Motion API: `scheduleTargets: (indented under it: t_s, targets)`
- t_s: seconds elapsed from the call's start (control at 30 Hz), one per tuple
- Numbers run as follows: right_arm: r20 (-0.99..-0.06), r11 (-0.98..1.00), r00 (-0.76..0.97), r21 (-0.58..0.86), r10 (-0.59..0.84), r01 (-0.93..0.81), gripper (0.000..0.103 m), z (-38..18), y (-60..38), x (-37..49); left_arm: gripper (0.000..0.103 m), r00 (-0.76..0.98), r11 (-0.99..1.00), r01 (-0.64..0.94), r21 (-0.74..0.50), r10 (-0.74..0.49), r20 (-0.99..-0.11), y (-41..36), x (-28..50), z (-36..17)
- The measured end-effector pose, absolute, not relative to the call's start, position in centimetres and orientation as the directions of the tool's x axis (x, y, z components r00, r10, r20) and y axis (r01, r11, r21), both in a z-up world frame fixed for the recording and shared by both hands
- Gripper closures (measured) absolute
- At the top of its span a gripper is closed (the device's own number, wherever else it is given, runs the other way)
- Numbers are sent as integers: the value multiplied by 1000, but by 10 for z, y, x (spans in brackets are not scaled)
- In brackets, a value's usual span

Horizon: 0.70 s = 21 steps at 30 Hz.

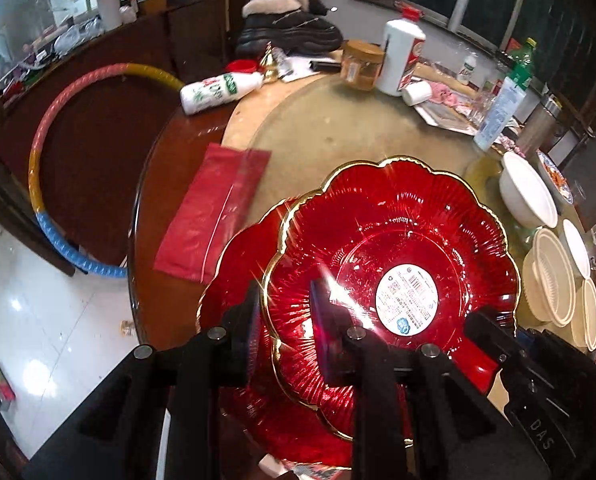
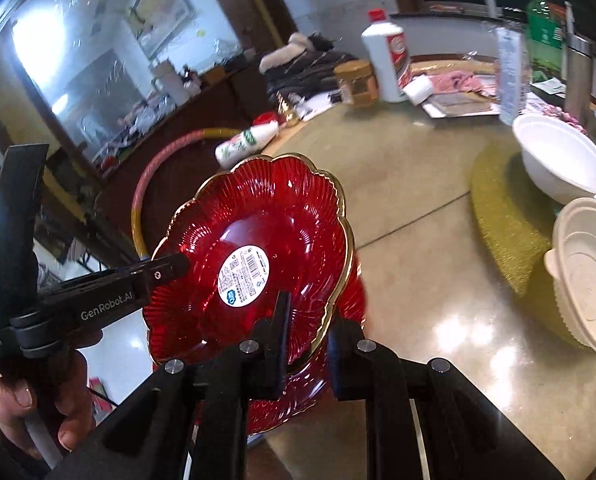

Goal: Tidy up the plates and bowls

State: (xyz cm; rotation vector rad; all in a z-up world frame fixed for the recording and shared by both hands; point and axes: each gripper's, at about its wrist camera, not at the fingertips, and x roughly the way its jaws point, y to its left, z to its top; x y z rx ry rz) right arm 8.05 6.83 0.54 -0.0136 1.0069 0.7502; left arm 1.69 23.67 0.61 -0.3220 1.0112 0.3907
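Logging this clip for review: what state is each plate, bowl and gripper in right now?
Top red plate: tilted, gripped at opposite rims.
Lower red plate: flat on the table beneath.
Left gripper: shut on the top plate's rim.
Right gripper: shut on its rim.
White bowl: upright, empty.
Lidded containers: closed.

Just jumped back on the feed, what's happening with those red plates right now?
Both grippers are on the upper red scalloped glass plate with the gold rim. The left gripper and the right gripper each pinch its rim from opposite sides, holding it tilted just above a second matching red plate lying on the round table. White disposable bowls wait to the right.
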Motion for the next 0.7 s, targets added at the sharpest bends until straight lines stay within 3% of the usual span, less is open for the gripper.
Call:
scheduleTargets:
  t_s: [0.53, 0.7]
  targets:
    - [-848, 758, 255, 233, 465, -609, 87, -21, 99, 76, 82, 371, 871, -490, -36, 171, -913, 246, 13, -31]
    - [-870, 765, 254, 191, 422, -616, 81, -26, 105, 75, 79, 372, 873, -486, -36, 169, -913, 244, 13, -34]
